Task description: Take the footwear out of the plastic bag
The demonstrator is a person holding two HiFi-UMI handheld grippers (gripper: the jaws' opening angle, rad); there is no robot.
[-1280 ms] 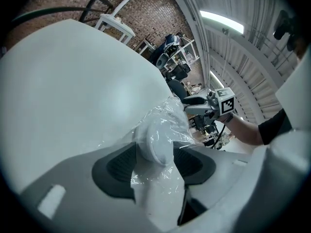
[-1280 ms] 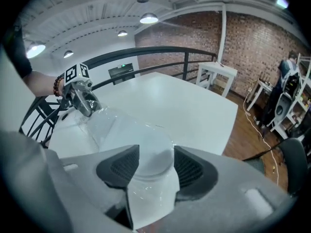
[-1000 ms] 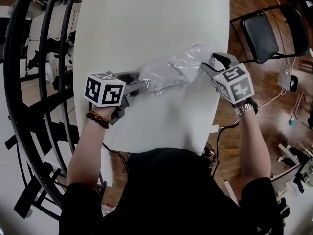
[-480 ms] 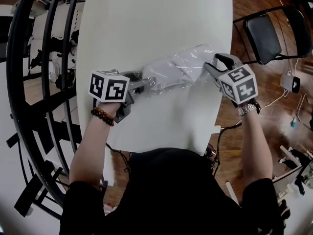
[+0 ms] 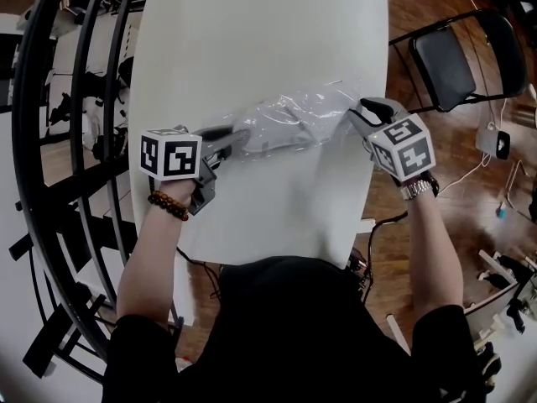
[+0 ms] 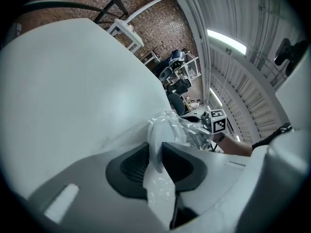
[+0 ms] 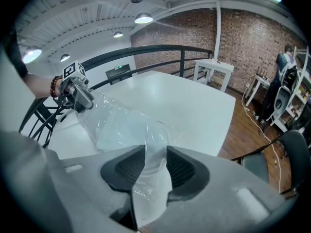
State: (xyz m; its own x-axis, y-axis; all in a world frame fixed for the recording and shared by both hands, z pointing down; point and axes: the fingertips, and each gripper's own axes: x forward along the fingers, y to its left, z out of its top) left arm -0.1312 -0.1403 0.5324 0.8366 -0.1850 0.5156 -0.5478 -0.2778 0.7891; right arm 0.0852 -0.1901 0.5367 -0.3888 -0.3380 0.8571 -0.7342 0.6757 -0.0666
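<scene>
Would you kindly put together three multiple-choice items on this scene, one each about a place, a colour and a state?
1. Where does the plastic bag lie? A. in a box; B. on the white table; C. on a shelf.
2. What colour is the seat of the chair? A. black; B. red; C. yellow.
3. What sits between the jaws of the left gripper and the right gripper? A. nothing; B. a cloth; C. the bag's plastic.
Answers: B, the head view shows the bag stretched across the tabletop; A, the seat is plainly black; C, each gripper view shows bag plastic between the closing jaws.
</scene>
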